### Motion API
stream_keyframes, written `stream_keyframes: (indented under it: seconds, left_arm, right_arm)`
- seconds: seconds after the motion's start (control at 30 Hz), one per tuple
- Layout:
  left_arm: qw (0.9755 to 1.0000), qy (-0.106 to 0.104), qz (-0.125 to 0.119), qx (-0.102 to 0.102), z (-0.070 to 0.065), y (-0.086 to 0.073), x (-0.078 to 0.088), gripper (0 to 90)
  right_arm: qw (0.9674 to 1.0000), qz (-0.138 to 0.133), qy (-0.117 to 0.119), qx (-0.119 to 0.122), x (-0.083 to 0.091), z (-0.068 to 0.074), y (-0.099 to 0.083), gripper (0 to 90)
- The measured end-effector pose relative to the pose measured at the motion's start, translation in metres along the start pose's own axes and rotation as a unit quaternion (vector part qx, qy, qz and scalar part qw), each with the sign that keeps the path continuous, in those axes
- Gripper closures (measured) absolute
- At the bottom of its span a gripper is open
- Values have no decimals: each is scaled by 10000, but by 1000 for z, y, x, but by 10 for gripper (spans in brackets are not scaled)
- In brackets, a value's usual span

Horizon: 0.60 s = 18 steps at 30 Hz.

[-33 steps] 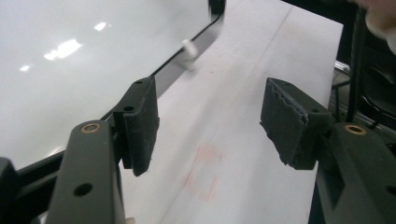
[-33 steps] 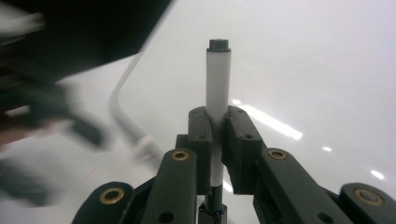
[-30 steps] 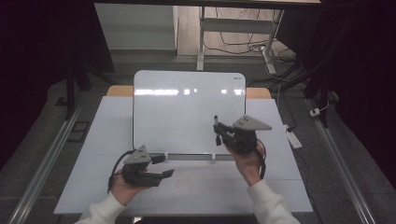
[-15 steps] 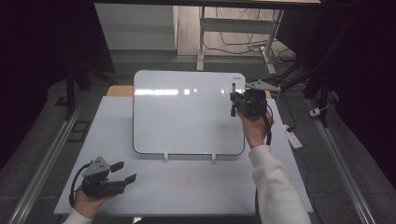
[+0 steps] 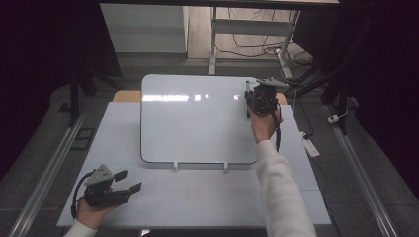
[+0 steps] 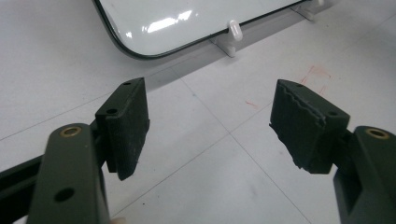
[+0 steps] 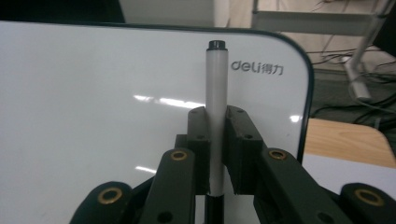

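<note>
Now the right hand-held gripper (image 5: pixel 257 96) is up at the far right corner of the board (image 5: pixel 197 123). It holds a pen (image 7: pixel 215 93). In the right gripper view the jaws are pressed tight on both sides of the pen. The pen is white with a dark cap end, and it sticks straight up out of the jaws, in front of the board. Just to the right of the pen, the board has grey letters printed near its corner. The person's right hand (image 5: pixel 264 123) and white sleeve (image 5: pixel 281 197) reach up along the right edge of the board.

The board is white with a dark rim and round corners. It lies flat on the worktop (image 5: pixel 207 197). Two small white clips (image 5: pixel 175 166) sit at its near edge.

The left hand-held gripper (image 5: pixel 121 185) is well away from the board, near the left front corner of the worktop. Its jaws have just been opening, and they stand wide apart. Nothing is between them. In the left gripper view, bare worktop shows between the two black pads (image 6: pixel 126 126), and the near left corner of the board is farther off. A few faint red marks (image 6: pixel 317 74) are on the worktop, near the board.
</note>
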<state>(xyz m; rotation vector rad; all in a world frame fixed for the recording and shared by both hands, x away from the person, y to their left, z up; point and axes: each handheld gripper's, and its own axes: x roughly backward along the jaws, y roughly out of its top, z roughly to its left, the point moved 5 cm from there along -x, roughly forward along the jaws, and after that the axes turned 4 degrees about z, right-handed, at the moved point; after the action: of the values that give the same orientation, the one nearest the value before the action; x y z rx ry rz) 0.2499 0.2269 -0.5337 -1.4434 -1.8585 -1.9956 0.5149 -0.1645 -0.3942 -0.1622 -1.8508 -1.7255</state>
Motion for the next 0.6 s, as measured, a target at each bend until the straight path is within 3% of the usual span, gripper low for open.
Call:
stream_keyframes:
  seconds: [0.13,0.37,0.6]
  left_arm:
    - [10000,-30,16,-19,0,-1,-1,298]
    - [9999,-63,48,-66,-2,-2,-3,308]
    - [9999,-69,46,-69,-2,-3,-3,313]
  right_arm:
    - [9997,-97,-209,14,-6,-1,0,794]
    - [9979,-203,-528,300,-9,-1,1,782]
    - [9975,-218,-557,380,-9,-2,1,764]
